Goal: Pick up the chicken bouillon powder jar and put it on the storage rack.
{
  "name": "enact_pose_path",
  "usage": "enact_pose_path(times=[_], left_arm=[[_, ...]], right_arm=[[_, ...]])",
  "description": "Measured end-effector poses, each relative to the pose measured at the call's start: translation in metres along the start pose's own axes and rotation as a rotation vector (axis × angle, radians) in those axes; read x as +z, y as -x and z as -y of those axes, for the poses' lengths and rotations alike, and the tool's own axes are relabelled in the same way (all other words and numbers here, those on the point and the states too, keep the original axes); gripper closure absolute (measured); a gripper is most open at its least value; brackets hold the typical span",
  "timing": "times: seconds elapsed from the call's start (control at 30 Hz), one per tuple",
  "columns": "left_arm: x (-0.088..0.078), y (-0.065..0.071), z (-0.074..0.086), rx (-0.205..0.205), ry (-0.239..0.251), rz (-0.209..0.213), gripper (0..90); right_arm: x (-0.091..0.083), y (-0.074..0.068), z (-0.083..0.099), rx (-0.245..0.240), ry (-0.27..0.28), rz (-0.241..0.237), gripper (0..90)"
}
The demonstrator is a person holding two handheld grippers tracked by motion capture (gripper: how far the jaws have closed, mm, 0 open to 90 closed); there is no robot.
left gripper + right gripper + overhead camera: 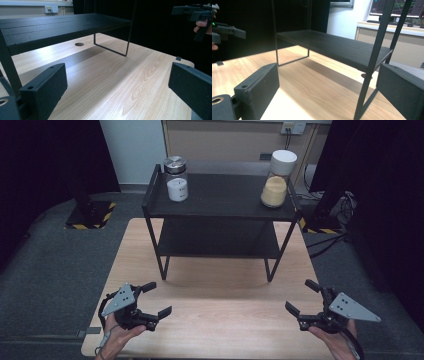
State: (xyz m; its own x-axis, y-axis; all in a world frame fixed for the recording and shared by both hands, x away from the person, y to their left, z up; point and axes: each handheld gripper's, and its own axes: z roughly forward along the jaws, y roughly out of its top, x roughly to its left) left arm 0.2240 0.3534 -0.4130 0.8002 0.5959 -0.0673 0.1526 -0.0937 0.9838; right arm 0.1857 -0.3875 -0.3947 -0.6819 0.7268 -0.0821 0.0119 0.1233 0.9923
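Both grippers sit low over the near end of the wooden table [210, 290], one at each corner, each held in a hand coming in from the bottom edge of the high view. The left gripper [156, 300] has its jaws spread wide apart with nothing between them; the left gripper view confirms this — bare tabletop lies between the two black jaws. The right gripper [302, 297] likewise stands with its jaws apart and nothing in them, and it points in toward the middle of the table.

Nearest to both is the black two-tier rack [220, 200], standing at the far half of the table, well apart from either gripper. Its thin legs rest on the wood; the lower shelf is seen level in both gripper views.

On the top shelf — left end — stands a jar of white powder [176, 180] with a metal lid, upright. At the right end stands a jar of yellow grains [277, 177] with a white lid, also upright. The two jars are well apart from each other.
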Motion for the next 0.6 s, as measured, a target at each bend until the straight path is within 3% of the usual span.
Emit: enact_pose_path(times=[0.27,0.53,0.6], left_arm=[[-0.002,0.001,0.001,-0.003,0.017,-0.013,0.8],[-0.004,0.001,0.002,-0.010,0.032,-0.035,0.8],[-0.005,0.001,0.003,-0.015,0.039,-0.046,0.8]], right_arm=[[-0.002,-0.007,0.020,0.022,0.036,0.063,2.6],[-0.003,-0.005,0.031,0.030,0.000,0.087,2.0],[-0.004,-0.005,0.034,0.055,0.007,0.092,1.6]])
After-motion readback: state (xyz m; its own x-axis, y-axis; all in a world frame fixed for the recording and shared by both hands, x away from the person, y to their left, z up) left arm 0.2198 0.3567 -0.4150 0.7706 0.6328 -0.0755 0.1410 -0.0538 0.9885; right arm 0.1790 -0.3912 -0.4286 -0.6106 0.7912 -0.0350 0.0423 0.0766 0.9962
